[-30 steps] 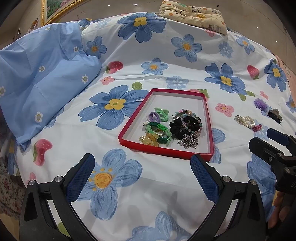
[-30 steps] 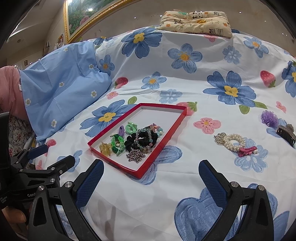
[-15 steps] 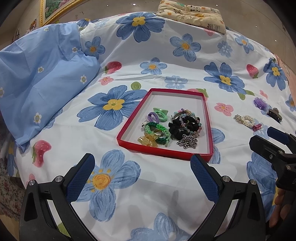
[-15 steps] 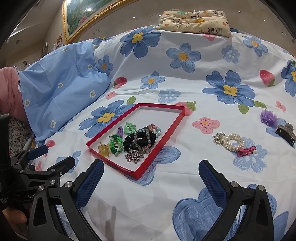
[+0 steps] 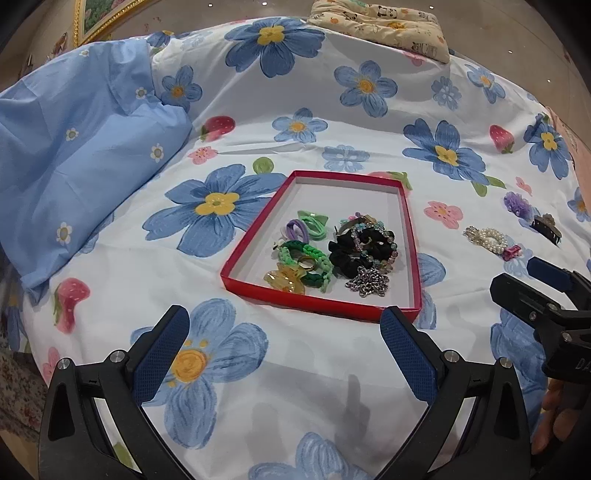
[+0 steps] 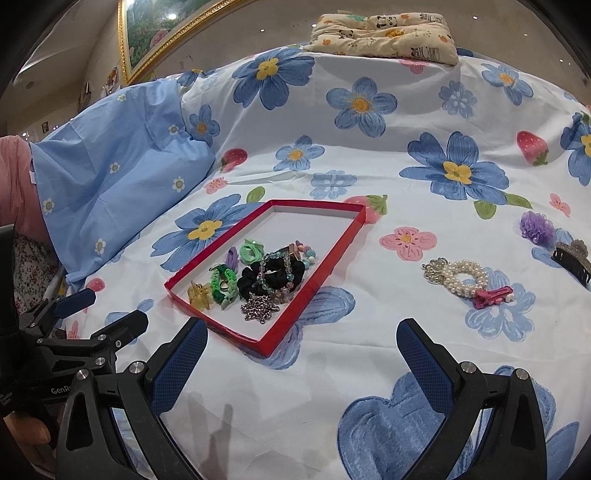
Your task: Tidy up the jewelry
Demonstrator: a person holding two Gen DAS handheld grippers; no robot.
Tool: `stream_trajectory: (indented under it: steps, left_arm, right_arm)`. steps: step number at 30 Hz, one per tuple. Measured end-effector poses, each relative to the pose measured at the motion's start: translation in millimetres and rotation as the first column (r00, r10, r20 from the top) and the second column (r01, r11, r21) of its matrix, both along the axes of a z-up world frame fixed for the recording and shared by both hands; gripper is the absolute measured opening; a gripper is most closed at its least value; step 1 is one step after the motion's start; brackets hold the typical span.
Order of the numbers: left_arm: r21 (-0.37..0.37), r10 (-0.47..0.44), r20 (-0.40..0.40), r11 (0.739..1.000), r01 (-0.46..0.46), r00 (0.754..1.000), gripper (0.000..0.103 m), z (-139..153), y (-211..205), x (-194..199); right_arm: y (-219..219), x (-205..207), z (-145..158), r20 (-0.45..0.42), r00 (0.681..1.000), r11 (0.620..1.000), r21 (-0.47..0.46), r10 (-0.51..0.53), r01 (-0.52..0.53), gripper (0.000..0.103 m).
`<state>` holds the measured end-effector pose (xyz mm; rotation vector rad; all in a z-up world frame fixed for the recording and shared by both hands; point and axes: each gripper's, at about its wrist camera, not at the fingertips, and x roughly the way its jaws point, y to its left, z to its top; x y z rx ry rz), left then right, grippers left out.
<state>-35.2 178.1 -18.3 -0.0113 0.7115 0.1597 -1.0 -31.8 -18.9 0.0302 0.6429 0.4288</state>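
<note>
Flowered bedding (image 6: 369, 369) covers the bed, with a blue pillow (image 5: 74, 147) to the left of the red tray (image 6: 334, 254) and a panda-print cushion (image 6: 384, 33) beyond it. Inside the tray lie hair ties, a black scrunchie (image 5: 354, 251), a green braided band (image 5: 306, 254), an amber clip (image 5: 282, 280) and a silver chain (image 5: 367, 282). To the right of the tray, loose on the bedding, sit a pearl bracelet (image 6: 465, 280) with a pink clip (image 6: 493, 295) touching it, and farther right a purple flower piece (image 6: 535, 227) and a dark claw clip (image 6: 570, 258).

The step in hand appears to be fetching the next loose piece. The right tool (image 6: 303, 354) is best brought low over the pearl bracelet, straddling one side of its ring clear of the pink clip, so only one item lifts.

Both tools stand wide open, holding and touching nothing; the left tool (image 5: 284, 343) hovers just short of the tray's near edge.
</note>
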Motion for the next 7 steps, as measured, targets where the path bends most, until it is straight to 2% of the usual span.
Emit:
stream_trajectory:
  steps: [7]
  left_arm:
    - [-0.003,-0.016,-0.016,1.000,0.016,1.000,0.103,-2.6,-5.7,8.7]
  right_arm:
    - [-2.9,9.5,-8.8,-0.040,0.999,1.000,0.017,-0.002,0.003,0.103]
